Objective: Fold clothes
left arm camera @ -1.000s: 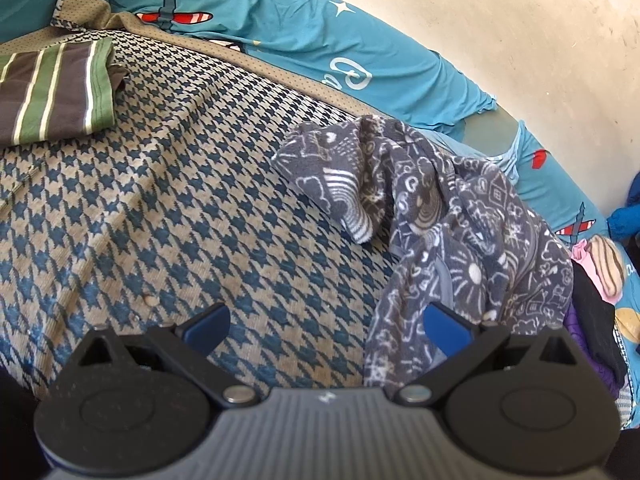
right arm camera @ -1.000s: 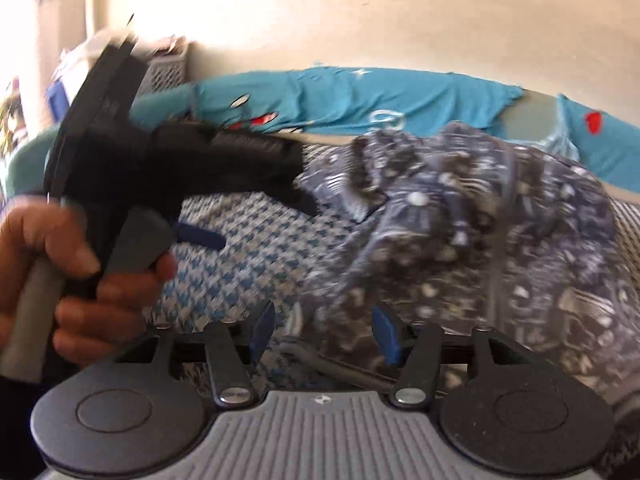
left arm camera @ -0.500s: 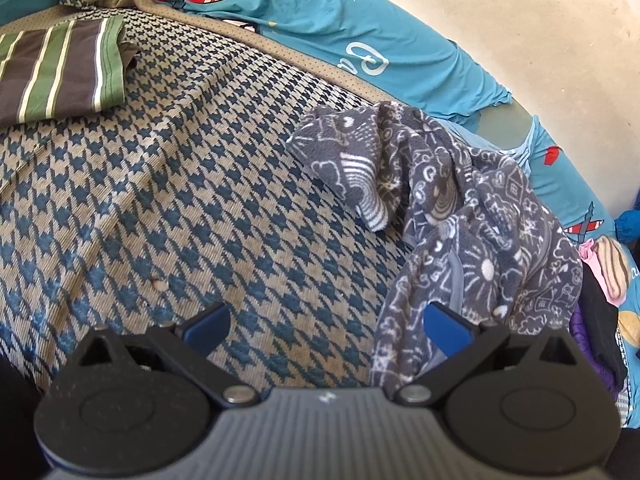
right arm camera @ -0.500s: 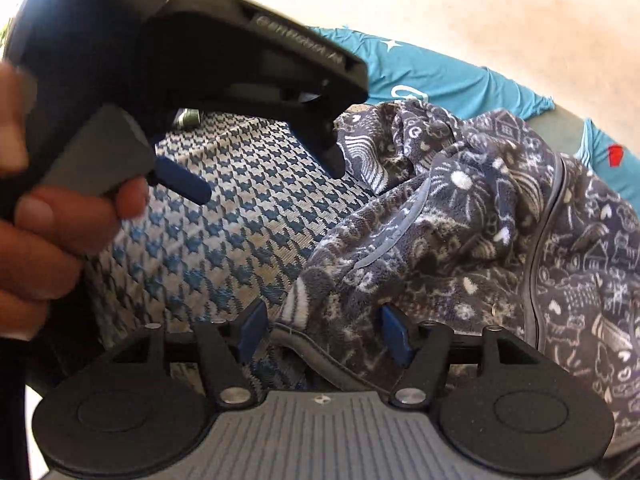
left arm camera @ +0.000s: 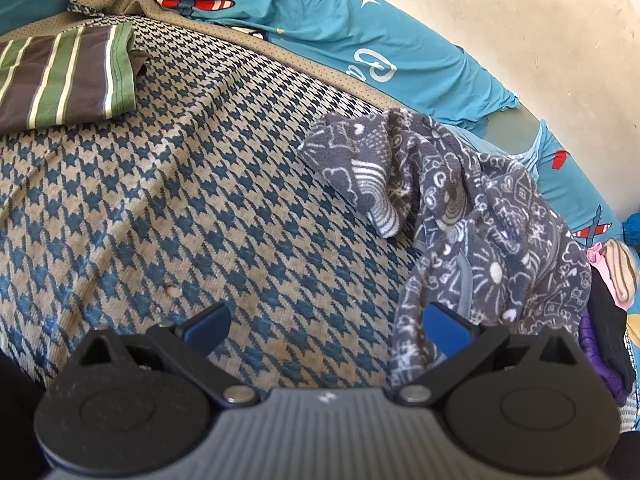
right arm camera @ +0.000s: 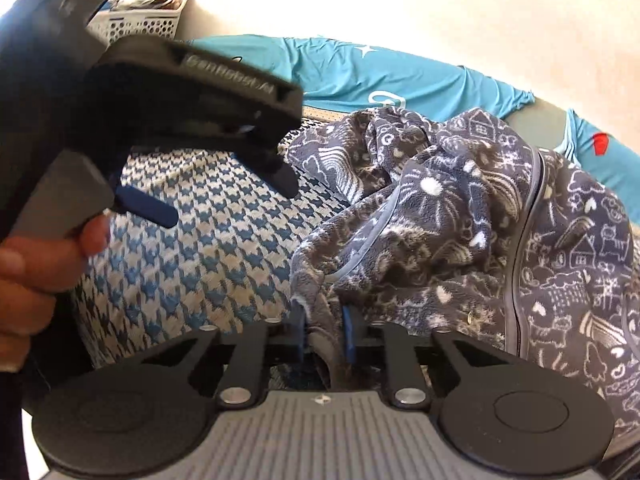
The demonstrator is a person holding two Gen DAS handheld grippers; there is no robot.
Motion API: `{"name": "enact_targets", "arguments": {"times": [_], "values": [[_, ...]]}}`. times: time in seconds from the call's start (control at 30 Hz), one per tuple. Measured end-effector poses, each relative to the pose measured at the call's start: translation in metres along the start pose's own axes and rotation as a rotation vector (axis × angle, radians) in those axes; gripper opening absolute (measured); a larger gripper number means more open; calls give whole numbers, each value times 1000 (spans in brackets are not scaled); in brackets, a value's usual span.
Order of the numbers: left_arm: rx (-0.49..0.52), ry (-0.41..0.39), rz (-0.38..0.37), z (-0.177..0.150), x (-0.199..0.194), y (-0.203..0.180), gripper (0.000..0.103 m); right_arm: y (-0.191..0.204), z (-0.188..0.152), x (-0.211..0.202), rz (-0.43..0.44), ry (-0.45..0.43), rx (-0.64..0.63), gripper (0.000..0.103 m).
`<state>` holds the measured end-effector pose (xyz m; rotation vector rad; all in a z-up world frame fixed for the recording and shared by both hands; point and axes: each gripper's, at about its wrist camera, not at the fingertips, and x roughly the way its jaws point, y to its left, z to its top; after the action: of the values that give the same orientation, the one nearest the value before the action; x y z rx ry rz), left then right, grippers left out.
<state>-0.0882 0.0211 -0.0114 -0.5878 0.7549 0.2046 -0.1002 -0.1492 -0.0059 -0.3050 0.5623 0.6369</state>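
Note:
A crumpled grey fleece garment (left arm camera: 480, 220) with white doodle print lies on the right of the houndstooth blanket (left arm camera: 200, 200). My left gripper (left arm camera: 326, 326) is open just above the blanket, its right finger beside the fleece's near edge and nothing between the fingers. In the right wrist view the fleece (right arm camera: 460, 220) fills the middle and right. My right gripper (right arm camera: 324, 334) is shut on a fold at the fleece's near edge. The left gripper (right arm camera: 224, 200), held in a person's hand (right arm camera: 28, 280), hangs open at the upper left, over the blanket (right arm camera: 192, 248).
A folded green and brown striped garment (left arm camera: 60, 76) rests at the far left. A teal sheet with aeroplane print (left arm camera: 320, 24) runs along the wall. More clothes (left arm camera: 608, 312) are piled at the right edge. A white basket (right arm camera: 140, 24) stands at the back left.
My right gripper has gone from open around the fleece's near edge to shut on it. The left gripper stays open and has shifted slightly forward.

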Motion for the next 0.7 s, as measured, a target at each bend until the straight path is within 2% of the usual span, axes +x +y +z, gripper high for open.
{"name": "enact_targets", "arguments": {"times": [0.1,0.37,0.53,0.6,0.7], "values": [[-13,-28,-6,3,-5,3,103,-6,7,-4,26,2,44,16],[-37,-125,-24,12,-27,10,103,-3,18,-21,168,-20,144,15],[-58,-143,-35,19,-35,15,103,9,17,-26,285,-10,107,15],[-58,-139,-38,21,-34,14,103,15,14,-26,350,15,94,15],[-37,-136,-36,22,-35,10,103,26,8,-25,397,59,34,15]]}}
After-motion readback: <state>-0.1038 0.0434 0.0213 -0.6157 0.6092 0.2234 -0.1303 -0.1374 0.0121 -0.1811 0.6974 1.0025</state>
